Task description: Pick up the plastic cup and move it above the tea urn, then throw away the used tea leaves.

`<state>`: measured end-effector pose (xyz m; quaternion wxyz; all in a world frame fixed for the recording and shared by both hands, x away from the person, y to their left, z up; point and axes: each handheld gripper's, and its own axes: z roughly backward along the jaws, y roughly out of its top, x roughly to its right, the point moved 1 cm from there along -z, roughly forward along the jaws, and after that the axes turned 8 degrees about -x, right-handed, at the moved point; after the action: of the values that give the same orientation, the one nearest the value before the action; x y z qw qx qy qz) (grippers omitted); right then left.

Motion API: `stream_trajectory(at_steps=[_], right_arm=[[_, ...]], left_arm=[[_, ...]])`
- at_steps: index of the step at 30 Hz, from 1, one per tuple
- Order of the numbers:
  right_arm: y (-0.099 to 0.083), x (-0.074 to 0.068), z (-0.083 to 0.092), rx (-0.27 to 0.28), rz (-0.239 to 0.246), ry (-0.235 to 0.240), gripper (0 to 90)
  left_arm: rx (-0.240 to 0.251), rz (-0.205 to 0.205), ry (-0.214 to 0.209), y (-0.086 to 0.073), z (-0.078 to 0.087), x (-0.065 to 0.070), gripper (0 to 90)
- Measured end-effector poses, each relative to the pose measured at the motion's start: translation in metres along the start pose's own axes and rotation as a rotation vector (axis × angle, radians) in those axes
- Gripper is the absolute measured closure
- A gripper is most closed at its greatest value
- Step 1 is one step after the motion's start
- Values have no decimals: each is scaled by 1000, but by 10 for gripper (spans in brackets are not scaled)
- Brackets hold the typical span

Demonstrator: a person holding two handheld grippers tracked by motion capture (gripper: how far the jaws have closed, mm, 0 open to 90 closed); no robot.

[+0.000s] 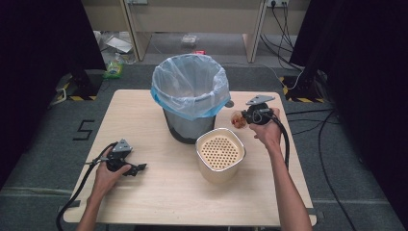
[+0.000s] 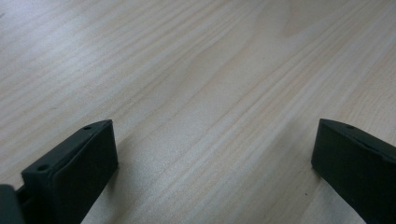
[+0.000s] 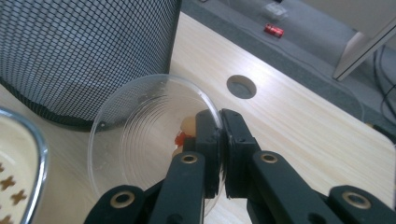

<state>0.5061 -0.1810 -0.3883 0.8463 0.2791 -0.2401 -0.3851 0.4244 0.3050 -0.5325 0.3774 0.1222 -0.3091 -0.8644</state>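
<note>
Our right gripper (image 3: 219, 140) pinches the rim of a clear cup (image 3: 140, 135) holding scraps, just right of the lined bin (image 1: 191, 94). To empty it cleanly, we should carry it level above the bin, then tip. Our left gripper (image 1: 126, 163) rests spread apart on the worktop (image 2: 210, 70), well left of the bin.

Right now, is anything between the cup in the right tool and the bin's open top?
Nothing visible blocks it. The right tool pinches the clear cup by its rim, beside the mesh bin. The bin's bag-lined mouth is open. The cream strainer pot stands nearer the person, off that line.
</note>
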Motion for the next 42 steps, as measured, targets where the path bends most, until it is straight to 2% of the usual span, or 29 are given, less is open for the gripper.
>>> stream_trajectory(at_steps=[5,6,13,14,15,18,20,26,29,32,33,34,37,40,42], right_arm=[[0,0,14,37,-4,-6,868],[-1,-1,21,47,8,-12,868],[0,-11,42,94,42,-27,868],[1,-17,51,120,61,-39,868],[1,-17,51,120,61,-39,868],[3,-27,67,166,99,-79,868],[3,-32,73,186,125,-113,868],[-1,-53,86,246,264,-250,868],[-5,-66,85,261,347,-336,869],[-9,-77,82,283,394,-394,870],[-9,-77,82,283,394,-394,870],[-12,-84,80,299,430,-435,870],[-16,-92,80,332,471,-482,871],[-21,-104,83,362,554,-581,873],[-24,-113,81,377,599,-616,871]], left_arm=[[0,2,-1,0,0,0,0],[0,2,0,0,0,0,0],[0,0,1,0,0,0,0],[0,0,1,0,0,0,0],[0,0,1,0,0,0,0],[0,0,0,0,0,0,0],[0,0,1,0,0,0,0],[0,-1,1,0,0,0,0],[0,-1,1,0,0,0,0],[-1,-1,1,0,0,0,0],[-1,-1,1,0,0,0,0],[-1,-1,1,0,0,0,0],[-1,-1,1,0,0,0,0],[0,-1,1,0,0,0,0],[-1,0,1,0,0,0,0]])
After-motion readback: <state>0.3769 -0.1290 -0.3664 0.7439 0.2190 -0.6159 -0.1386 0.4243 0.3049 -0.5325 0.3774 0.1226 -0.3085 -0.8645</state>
